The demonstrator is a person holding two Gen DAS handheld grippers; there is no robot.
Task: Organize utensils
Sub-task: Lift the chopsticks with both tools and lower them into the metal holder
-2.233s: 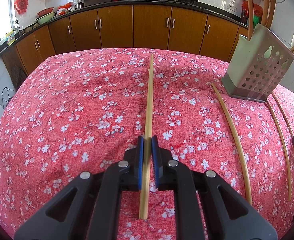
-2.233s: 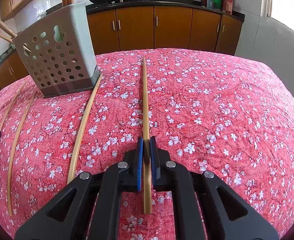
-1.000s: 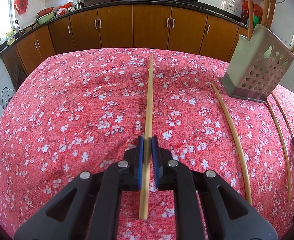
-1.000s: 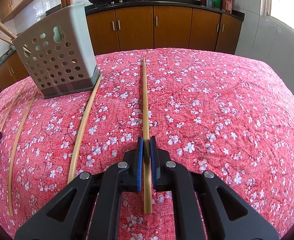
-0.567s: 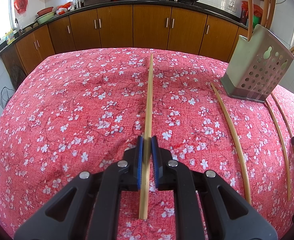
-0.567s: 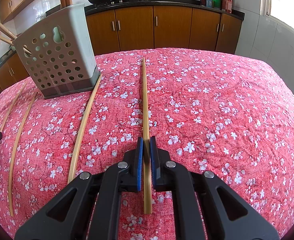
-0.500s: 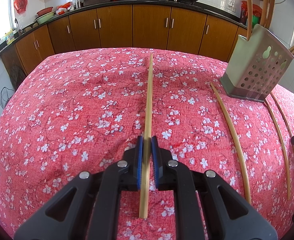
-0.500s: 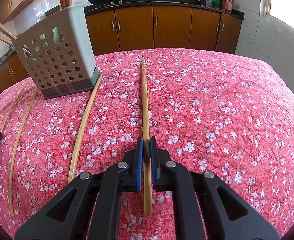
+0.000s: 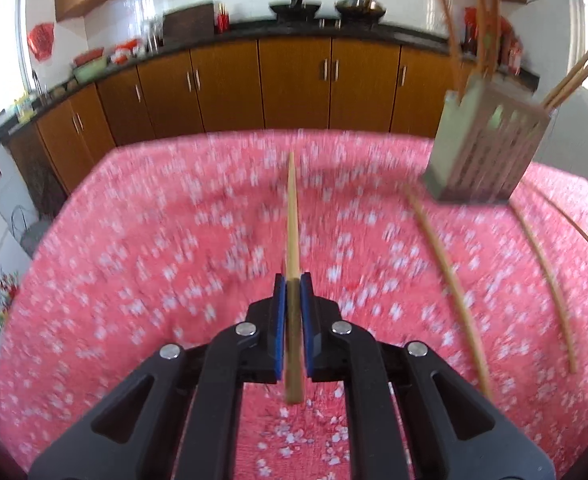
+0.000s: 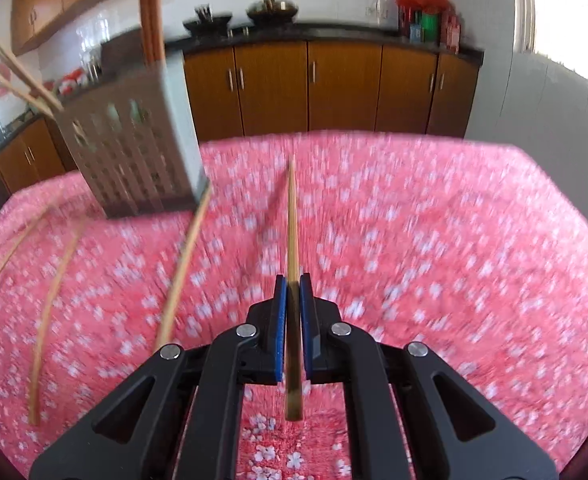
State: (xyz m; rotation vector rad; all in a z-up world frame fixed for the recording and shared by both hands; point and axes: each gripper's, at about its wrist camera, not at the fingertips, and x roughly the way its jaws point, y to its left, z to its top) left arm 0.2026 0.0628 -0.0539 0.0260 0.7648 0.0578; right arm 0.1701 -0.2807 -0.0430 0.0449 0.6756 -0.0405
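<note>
**Two chopsticks gripped, one in each hand-held gripper**

Two bamboo chopsticks are clamped. The left hand-held gripper (image 9: 292, 286) has its blue pads pressed tight on a chopstick (image 9: 292, 216) that runs straight ahead from its jaws, above the red flowered tabletop (image 9: 153, 240). The right hand-held gripper (image 10: 292, 286) is closed just as tightly on a second chopstick (image 10: 292, 220), also pointing straight ahead. The grey perforated holder (image 9: 490, 148), with chopsticks standing in it, sits ahead and to the right of the left hand-held gripper, and ahead and to the left of the right one. Three loose chopsticks (image 9: 450, 288) lie on the cloth between the two hand-held grippers. Both views are blurred.
</note>
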